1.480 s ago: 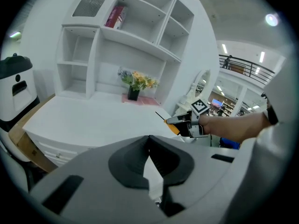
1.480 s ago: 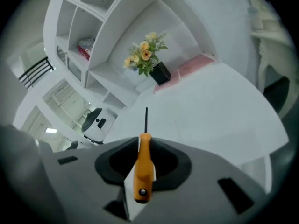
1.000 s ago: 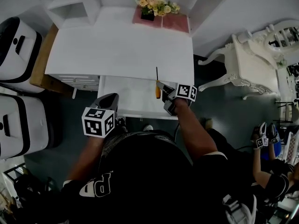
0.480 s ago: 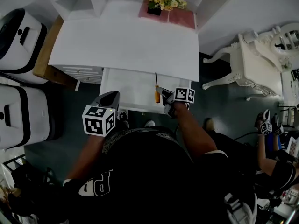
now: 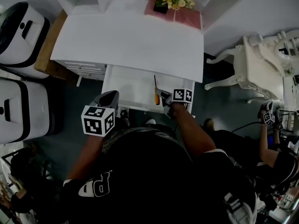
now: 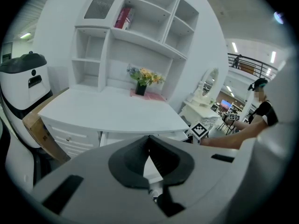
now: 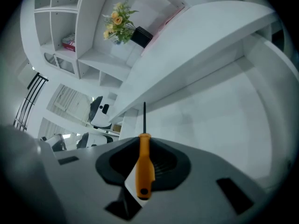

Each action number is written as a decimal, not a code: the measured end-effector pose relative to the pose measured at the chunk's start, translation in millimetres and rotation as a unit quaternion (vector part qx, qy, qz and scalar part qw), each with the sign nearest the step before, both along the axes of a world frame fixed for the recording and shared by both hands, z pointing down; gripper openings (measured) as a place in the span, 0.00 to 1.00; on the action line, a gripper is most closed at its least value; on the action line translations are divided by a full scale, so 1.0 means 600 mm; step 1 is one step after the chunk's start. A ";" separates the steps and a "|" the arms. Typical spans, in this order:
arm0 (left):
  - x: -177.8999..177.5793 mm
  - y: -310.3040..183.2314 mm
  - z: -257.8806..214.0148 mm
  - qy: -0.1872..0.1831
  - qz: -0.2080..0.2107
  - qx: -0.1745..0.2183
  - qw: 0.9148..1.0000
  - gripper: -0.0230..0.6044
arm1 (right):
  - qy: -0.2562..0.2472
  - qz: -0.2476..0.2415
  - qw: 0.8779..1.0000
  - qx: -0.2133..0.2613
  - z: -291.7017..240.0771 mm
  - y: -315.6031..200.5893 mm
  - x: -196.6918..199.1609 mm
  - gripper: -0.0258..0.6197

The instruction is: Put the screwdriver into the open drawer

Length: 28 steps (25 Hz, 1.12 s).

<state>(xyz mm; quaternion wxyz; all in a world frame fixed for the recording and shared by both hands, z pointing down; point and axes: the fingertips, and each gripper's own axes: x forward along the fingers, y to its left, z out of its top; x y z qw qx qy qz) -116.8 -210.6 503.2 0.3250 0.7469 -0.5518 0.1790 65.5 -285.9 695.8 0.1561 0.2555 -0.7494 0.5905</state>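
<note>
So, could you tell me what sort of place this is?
Probably a furniture showroom staged as a bedroom: a white desk with a shelved hutch, an ornate white dressing table with an oval mirror, and a railed mezzanine under strip lights behind.

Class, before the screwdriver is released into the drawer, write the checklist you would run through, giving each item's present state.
1. The drawer is open: ok, pulled out below the desktop.
2. Grip is secure: ok, the right claw is shut on the orange handle of the screwdriver.
3. The screwdriver is above the drawer floor: ok, seen in the head view.
4. The screwdriver is resting on that floor: cannot tell.
5. The left claw is out of the way: ok, shut, empty, near the drawer's front left.
</note>
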 end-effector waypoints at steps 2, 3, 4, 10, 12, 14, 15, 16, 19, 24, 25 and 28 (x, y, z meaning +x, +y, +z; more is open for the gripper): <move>-0.006 -0.001 0.004 -0.001 -0.001 0.000 1.000 0.05 | 0.001 0.001 1.000 -0.005 0.009 0.001 -0.005 0.16; -0.008 -0.002 0.005 -0.001 -0.001 -0.001 1.000 0.05 | 0.001 0.001 1.000 -0.008 0.013 0.001 -0.007 0.16; -0.010 -0.003 0.006 -0.001 -0.001 -0.002 1.000 0.05 | 0.002 0.003 1.000 -0.011 0.017 0.001 -0.009 0.16; -0.024 -0.019 0.010 -0.002 -0.001 -0.007 1.000 0.05 | 0.003 0.017 0.999 -0.035 0.037 -0.008 -0.017 0.16; -0.029 -0.025 0.013 -0.002 0.000 -0.008 1.000 0.06 | 0.008 0.021 0.999 -0.041 0.045 -0.010 -0.020 0.16; -0.033 -0.030 0.018 -0.002 0.002 -0.010 1.000 0.06 | 0.012 0.024 0.999 -0.045 0.053 -0.012 -0.023 0.16; -0.036 -0.032 0.020 -0.002 0.004 -0.010 1.000 0.05 | 0.013 0.027 0.998 -0.047 0.056 -0.013 -0.025 0.16; -0.038 -0.033 0.021 -0.002 0.005 -0.011 1.000 0.05 | 0.015 0.029 0.998 -0.049 0.060 -0.014 -0.027 0.16; -0.046 -0.040 0.023 -0.001 0.008 -0.012 1.000 0.05 | 0.021 0.038 0.997 -0.057 0.070 -0.017 -0.032 0.16; -0.062 -0.052 0.026 -0.001 0.012 -0.016 1.000 0.05 | 0.034 0.058 0.995 -0.075 0.093 -0.024 -0.038 0.16; -0.065 -0.054 0.027 -0.001 0.013 -0.018 1.000 0.05 | 0.037 0.061 0.994 -0.079 0.097 -0.025 -0.039 0.16; -0.076 -0.058 0.030 -0.002 0.016 -0.022 1.000 0.05 | 0.049 0.062 0.993 -0.086 0.110 -0.026 -0.046 0.16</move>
